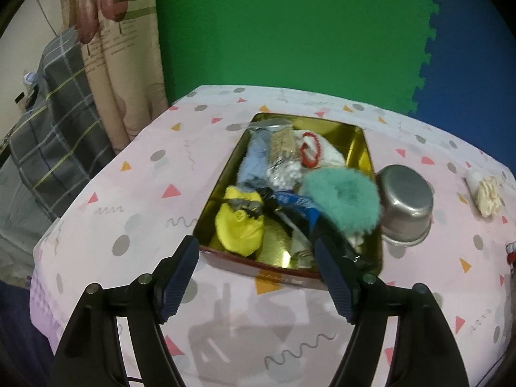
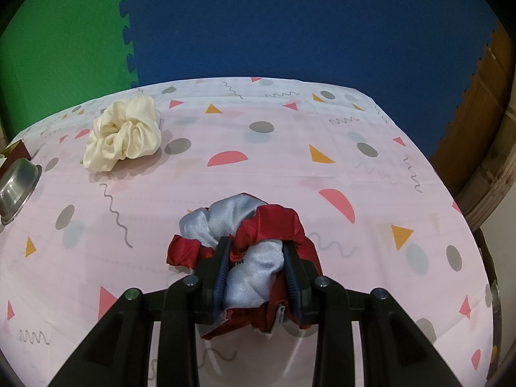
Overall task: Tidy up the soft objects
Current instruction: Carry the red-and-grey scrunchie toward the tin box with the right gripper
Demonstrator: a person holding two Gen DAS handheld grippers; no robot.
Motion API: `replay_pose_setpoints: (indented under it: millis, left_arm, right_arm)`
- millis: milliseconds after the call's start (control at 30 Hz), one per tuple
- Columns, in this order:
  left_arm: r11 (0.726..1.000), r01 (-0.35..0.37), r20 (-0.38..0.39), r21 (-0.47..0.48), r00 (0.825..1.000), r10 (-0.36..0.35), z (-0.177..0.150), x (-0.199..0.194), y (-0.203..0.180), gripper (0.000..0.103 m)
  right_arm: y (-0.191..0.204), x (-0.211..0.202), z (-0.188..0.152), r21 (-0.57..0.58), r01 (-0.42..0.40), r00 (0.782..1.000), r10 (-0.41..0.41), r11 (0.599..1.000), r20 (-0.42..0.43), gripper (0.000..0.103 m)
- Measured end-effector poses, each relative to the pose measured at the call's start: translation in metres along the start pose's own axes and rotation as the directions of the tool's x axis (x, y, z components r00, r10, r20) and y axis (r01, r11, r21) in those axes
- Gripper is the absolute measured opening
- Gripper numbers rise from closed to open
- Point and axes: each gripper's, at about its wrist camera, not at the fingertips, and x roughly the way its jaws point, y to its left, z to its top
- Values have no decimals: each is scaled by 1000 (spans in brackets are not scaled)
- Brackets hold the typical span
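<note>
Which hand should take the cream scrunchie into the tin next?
Probably left. The left tool is open and empty by the tin, while the right tool is shut on the red and grey scrunchies. The cream scrunchie lies loose beyond the steel bowl.

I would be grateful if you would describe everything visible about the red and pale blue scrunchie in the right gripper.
The scrunchie is a gathered fabric ring, shiny like satin, part deep red and part pale silvery blue. It is bunched and crumpled, with folds bulging out forward and to both sides. The right gripper is shut on it, its ribbed blue pads pressing the pale blue middle. It sits low over the patterned tablecloth; whether it touches the cloth cannot be told. A small dark mark shows on the blue part.
</note>
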Motion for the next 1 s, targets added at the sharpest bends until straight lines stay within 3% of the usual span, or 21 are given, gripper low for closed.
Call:
replay_pose_setpoints:
  millis: [1000]
  left_arm:
    - [999, 10, -51, -35, 999, -11, -9, 16, 13, 75]
  right_arm:
    - [5, -5, -2, -19, 58, 998, -58, 998, 14, 29]
